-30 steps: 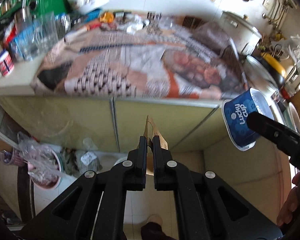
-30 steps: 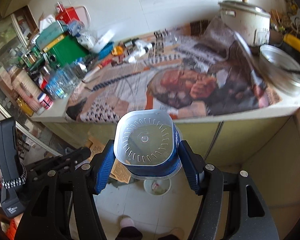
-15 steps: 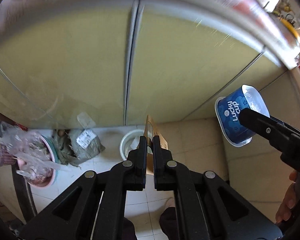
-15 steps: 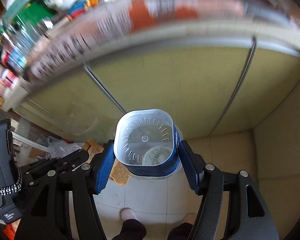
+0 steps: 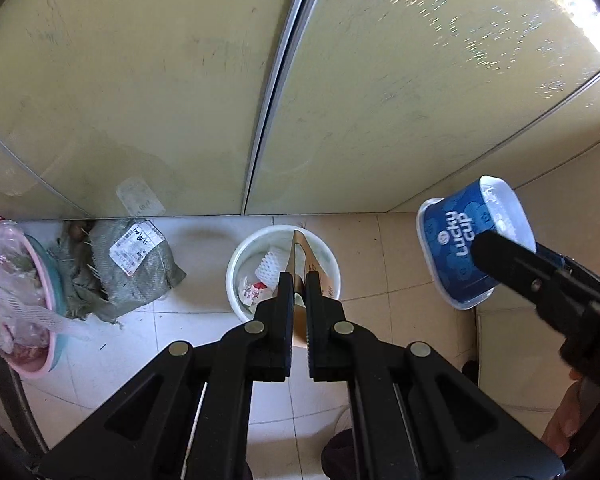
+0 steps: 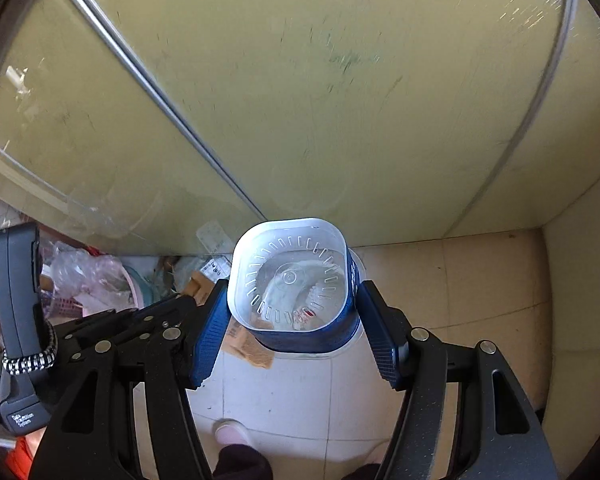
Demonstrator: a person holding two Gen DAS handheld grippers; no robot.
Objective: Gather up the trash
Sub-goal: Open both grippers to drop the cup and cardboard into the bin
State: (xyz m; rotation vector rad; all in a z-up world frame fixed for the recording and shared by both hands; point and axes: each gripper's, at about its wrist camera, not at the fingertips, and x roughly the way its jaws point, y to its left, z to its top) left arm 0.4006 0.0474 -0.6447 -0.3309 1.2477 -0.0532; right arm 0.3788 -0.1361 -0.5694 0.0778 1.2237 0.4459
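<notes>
My left gripper [image 5: 299, 280] is shut on a thin brown piece of cardboard [image 5: 300, 248], held edge-on right over a white round bin [image 5: 236, 256] on the floor. The bin has paper scraps and a white brush-like item inside. My right gripper [image 6: 292, 296] is shut on a blue "Lucky cup" tub [image 6: 288, 280] with a clear base that faces the camera. In the left wrist view the tub [image 5: 456, 248] hangs to the right of the bin, above the tiles. The left gripper [image 6: 184, 304] also shows at the left of the right wrist view.
Olive cabinet doors [image 5: 140, 80] stand just behind the bin. A grey-green sack with a white label [image 5: 128, 268] and a pink basin full of plastic bags [image 5: 24, 304] lie to its left. A person's shoe [image 6: 232, 432] is on the tiled floor [image 5: 380, 240] below.
Both grippers have dropped from counter height to near the floor. The cluttered counter has left view and the bin now looms large under the left gripper. Both grips are unchanged.
</notes>
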